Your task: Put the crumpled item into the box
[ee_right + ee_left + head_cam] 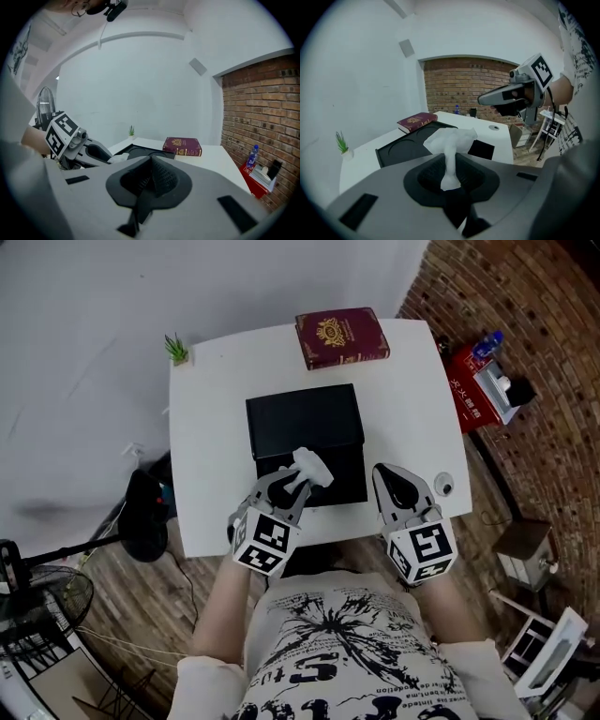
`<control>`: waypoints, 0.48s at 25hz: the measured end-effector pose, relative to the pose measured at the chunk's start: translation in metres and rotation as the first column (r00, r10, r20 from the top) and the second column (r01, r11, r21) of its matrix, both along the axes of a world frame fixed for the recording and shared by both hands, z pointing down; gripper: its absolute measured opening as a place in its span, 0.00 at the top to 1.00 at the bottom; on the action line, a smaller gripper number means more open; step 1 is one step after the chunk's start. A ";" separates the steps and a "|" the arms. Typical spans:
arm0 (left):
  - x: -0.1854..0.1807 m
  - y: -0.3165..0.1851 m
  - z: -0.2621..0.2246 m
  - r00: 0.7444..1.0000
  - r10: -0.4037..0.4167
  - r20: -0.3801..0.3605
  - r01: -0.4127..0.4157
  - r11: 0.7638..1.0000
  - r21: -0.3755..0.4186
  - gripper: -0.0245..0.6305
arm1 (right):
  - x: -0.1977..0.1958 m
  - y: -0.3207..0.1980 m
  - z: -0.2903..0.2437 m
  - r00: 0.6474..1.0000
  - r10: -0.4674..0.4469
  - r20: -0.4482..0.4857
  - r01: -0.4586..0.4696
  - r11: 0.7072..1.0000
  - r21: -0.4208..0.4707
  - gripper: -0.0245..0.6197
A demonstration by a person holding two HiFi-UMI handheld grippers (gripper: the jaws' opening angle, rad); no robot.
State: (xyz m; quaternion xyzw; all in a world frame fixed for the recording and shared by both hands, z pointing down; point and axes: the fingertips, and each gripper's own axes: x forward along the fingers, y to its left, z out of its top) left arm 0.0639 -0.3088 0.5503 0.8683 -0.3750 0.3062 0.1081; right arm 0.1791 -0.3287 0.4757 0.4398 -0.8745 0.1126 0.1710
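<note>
A white crumpled tissue [309, 468] is pinched in my left gripper [286, 486], whose jaws are shut on its lower end. It hangs over the near left part of the open black box [337, 479], whose lid [305, 418] lies open behind. In the left gripper view the tissue [452, 140] rises from between the pads of the gripper [450, 176], with the box [408, 145] beyond. My right gripper [394, 479] hovers near the box's right front corner, shut with nothing in it [151, 176]. The right gripper view also shows the tissue [119, 158].
On the white table [206, 484] a dark red book [341, 337] lies at the far edge and a small green plant [176, 350] at the far left corner. A small round object [444, 487] sits right of my right gripper. A fan [37, 606] stands on the floor at left.
</note>
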 end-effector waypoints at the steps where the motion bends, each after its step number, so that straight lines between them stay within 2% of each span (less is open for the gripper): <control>1: 0.003 -0.003 0.006 0.999 0.027 0.018 -0.027 1.000 -0.008 0.85 | -0.002 -0.004 0.005 1.000 -0.002 -0.002 0.002 1.000 -0.008 0.94; 5: 0.016 -0.012 0.037 0.984 0.143 0.106 -0.136 0.988 -0.069 0.84 | -0.007 -0.017 0.022 1.000 -0.010 -0.005 0.010 0.999 -0.032 0.94; 12: 0.036 -0.017 0.072 0.948 0.274 0.164 -0.244 0.953 -0.178 0.84 | -0.004 -0.031 0.033 1.000 0.006 0.002 -0.005 0.999 -0.050 0.94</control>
